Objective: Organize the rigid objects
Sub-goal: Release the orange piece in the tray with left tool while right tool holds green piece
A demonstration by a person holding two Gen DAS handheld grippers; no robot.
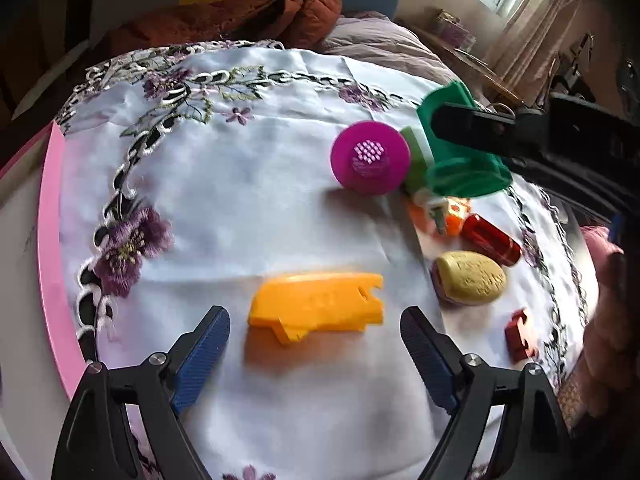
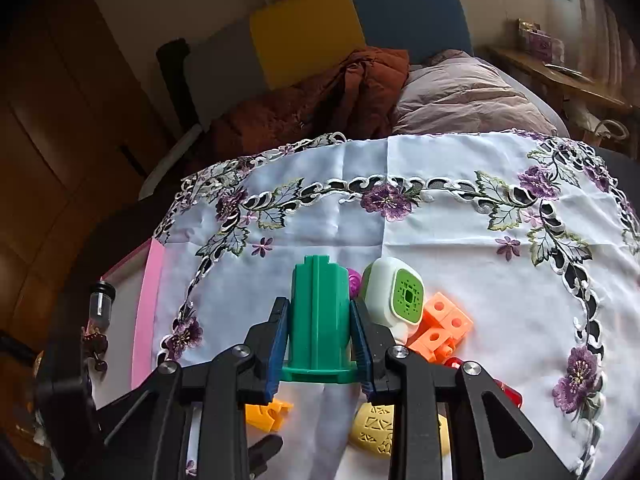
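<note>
My left gripper (image 1: 315,322) stands open, with a flat yellow-orange plastic piece (image 1: 320,302) lying on the white cloth between its blue pads, not touched. My right gripper (image 2: 319,320) is shut on a green ribbed cylinder with a flange (image 2: 318,312), held above the cloth; in the left wrist view the same green piece (image 1: 460,152) hangs at the upper right. A magenta disc (image 1: 370,156), a white-and-green block (image 2: 396,296), orange cubes (image 2: 444,328), a red cylinder (image 1: 491,239), a yellow patterned pebble (image 1: 470,276) and a small red block (image 1: 519,334) lie clustered on the cloth.
The embroidered white tablecloth (image 2: 440,224) covers the table; a pink-edged white box (image 1: 52,248) lies at its left side. Behind the table are a rust-brown garment (image 2: 340,96), a mauve quilt (image 2: 468,96) and a yellow-and-blue chair back (image 2: 352,20). A hand (image 1: 612,320) shows at right.
</note>
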